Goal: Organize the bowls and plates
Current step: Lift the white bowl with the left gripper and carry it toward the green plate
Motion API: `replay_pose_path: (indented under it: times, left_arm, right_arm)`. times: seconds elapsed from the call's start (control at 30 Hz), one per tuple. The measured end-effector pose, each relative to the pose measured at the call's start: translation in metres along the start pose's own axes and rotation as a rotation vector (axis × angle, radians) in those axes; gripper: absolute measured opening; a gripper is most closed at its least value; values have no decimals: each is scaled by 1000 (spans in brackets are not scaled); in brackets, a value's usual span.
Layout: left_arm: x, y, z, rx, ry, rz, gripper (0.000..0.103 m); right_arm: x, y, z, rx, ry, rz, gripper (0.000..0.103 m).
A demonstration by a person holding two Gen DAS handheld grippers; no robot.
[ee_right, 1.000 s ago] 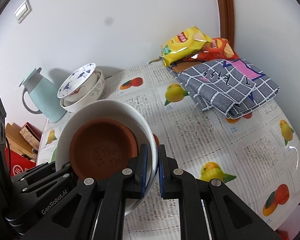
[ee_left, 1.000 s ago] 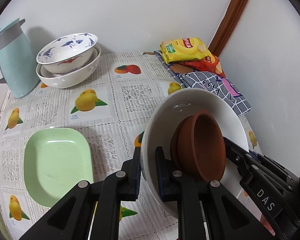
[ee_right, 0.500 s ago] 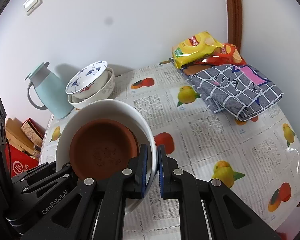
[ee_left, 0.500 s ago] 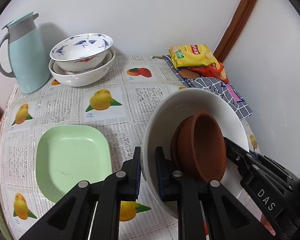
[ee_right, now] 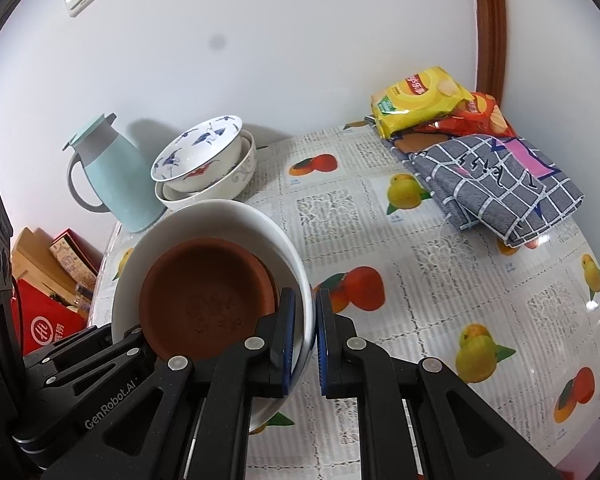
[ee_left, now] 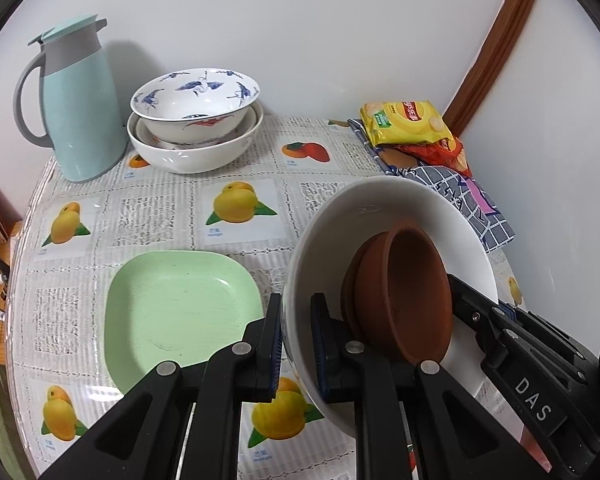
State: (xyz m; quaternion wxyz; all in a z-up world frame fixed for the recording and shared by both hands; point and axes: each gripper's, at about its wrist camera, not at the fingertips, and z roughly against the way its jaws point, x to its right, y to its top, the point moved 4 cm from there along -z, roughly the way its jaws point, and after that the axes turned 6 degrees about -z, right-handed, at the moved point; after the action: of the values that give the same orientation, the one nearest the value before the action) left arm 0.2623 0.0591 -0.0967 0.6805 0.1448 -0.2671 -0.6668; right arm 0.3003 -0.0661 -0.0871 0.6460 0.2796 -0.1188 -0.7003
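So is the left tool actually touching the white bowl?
Touching. The left wrist view shows the left tool with its two fingers clamped either side of the white bowl rim, no gap.

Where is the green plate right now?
In the left wrist view the green plate lies flat on the tablecloth, just left of the held white bowl and directly ahead of the left gripper.

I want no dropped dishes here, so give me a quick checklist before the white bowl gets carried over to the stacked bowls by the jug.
1. Left hand-held gripper clamped on the white bowl rim: ok.
2. Right hand-held gripper clamped on the opposite rim: ok.
3. Brown dishes nested inside the bowl: ok, though tilted.
4. Bowl level: not ok, it leans.
5. Bowl stack free on top: ok.
6. Bowl clear of the green plate: cannot tell.
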Motion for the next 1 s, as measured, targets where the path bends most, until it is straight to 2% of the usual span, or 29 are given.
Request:
replay_pose_path:
  times: [1.0]
  left_arm:
    - [-53, 4, 14, 11, 25, 52, 13]
  right_arm:
    - [-54, -4, -15, -12, 27, 48, 10]
